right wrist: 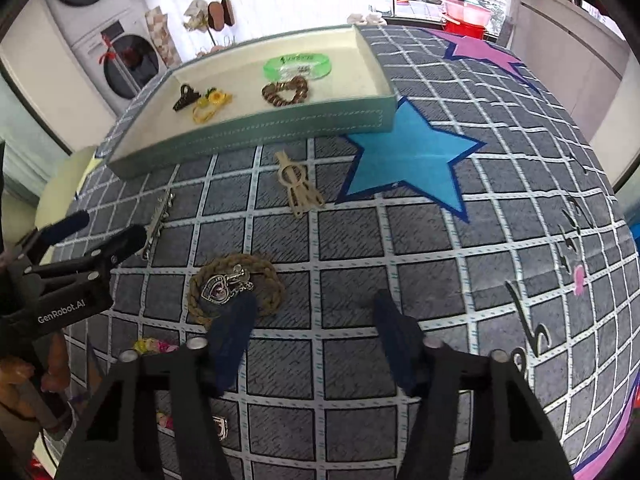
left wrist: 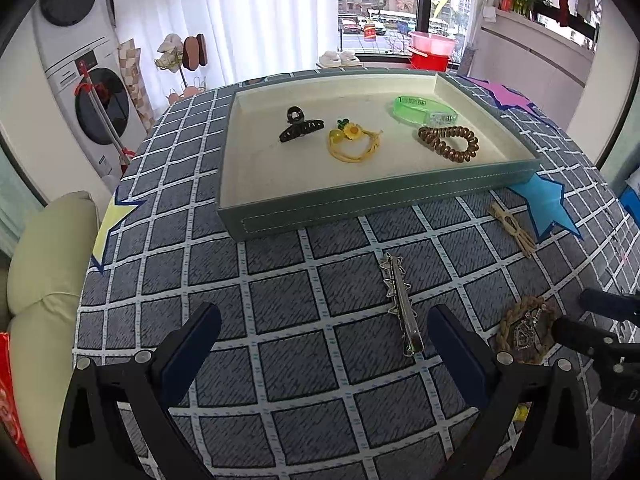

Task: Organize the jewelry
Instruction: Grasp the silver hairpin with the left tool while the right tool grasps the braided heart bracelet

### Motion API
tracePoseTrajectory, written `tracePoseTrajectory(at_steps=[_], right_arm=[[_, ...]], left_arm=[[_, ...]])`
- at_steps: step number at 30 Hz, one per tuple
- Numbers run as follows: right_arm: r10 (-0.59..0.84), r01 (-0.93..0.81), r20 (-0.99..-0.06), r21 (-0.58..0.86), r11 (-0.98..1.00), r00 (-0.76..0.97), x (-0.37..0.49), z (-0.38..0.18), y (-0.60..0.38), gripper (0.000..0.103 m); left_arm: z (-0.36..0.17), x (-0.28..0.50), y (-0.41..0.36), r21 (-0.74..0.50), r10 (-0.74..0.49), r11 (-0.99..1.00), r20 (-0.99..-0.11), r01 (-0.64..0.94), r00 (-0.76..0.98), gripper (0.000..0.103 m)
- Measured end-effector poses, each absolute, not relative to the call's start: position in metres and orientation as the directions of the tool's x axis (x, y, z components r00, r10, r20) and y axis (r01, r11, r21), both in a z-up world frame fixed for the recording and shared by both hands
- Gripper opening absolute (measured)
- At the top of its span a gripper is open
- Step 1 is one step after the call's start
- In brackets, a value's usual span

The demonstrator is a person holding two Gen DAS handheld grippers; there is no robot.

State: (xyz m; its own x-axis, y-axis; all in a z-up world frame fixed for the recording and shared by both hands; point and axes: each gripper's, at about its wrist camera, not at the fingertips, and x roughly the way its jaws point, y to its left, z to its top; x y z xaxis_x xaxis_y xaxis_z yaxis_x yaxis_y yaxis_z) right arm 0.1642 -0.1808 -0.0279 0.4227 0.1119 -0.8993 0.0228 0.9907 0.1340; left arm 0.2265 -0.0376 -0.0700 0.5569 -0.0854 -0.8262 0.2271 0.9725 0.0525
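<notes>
A teal tray (left wrist: 360, 204) (right wrist: 240, 132) holds a black claw clip (left wrist: 300, 126), a yellow flower hair tie (left wrist: 352, 142), a green bracelet (left wrist: 420, 110) and a brown spiral hair tie (left wrist: 450, 142). On the checked cloth lie a silver star hair clip (left wrist: 400, 300) (right wrist: 160, 216), a beige hair clip (left wrist: 514, 228) (right wrist: 298, 188) and a braided rope bracelet with a heart pendant (left wrist: 524, 330) (right wrist: 234, 290). My left gripper (left wrist: 324, 340) is open, the silver clip just inside its right finger. My right gripper (right wrist: 316, 316) is open, its left finger over the rope bracelet's edge.
A blue paper star (right wrist: 412, 164) lies right of the tray, a purple star (right wrist: 476, 50) farther back. Small colourful beads (right wrist: 154, 346) and a small metal piece (right wrist: 220, 426) lie near the front edge. A cream cushion (left wrist: 48, 264) sits left of the table.
</notes>
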Motion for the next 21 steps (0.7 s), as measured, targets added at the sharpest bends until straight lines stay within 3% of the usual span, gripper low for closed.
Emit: tracePoseTrajectory(at_steps=[12,16,21], right_arm=[[0.039,-0.093,-0.901,-0.001,0.996,0.431,0.163,-0.029,-0.149,0.036],[0.049,-0.097,-0.902,0.008,0.995,0.429,0.163,-0.029,-0.148,0.03],[0.053,-0.118,-0.9,0.002,0.993,0.433,0.16,-0.029,-0.14,0.011]], left_arm=[[-0.081,0.231,-0.054,0.082,-0.076,0.962,-0.834,0.259,0.546,0.103],[-0.079,0.229,-0.056,0.065,-0.1,0.958,-0.836,0.278,0.54,0.091],[-0.077,0.226,-0.061,0.057,-0.126,0.949,-0.834,0.311,0.538,0.078]])
